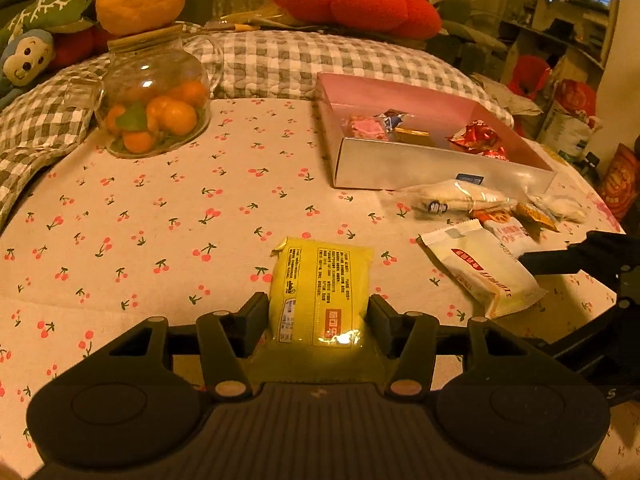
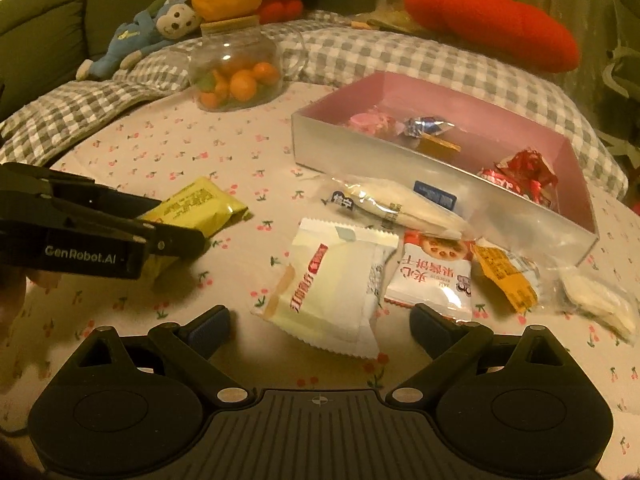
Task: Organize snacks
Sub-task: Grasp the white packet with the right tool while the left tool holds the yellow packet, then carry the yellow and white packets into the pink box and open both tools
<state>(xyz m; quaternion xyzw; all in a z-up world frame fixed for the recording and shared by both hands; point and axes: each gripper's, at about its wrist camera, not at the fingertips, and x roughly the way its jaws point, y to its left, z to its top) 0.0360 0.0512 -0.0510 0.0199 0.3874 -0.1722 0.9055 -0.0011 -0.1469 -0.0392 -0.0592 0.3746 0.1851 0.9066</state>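
Note:
A yellow snack packet (image 1: 320, 280) lies between the fingers of my left gripper (image 1: 318, 312), whose pads rest against both its sides; its far end lies on the cherry-print cloth. The right wrist view shows that left gripper (image 2: 182, 222) from the side, closed around the same yellow packet (image 2: 200, 200). My right gripper (image 2: 320, 322) is open just short of a white packet (image 2: 332, 292). A biscuit packet (image 2: 432, 276), an orange packet (image 2: 504, 276) and a clear-wrapped pastry (image 2: 400, 204) lie before the pink-lined box (image 2: 400, 168), which holds several wrapped sweets.
A glass jar of small oranges (image 1: 152, 112) with a big orange on its lid stands at the back left. A checked quilt (image 1: 272, 60), a plush monkey (image 2: 168, 20) and a red cushion (image 2: 492, 24) lie behind. The box (image 1: 400, 168) sits back right.

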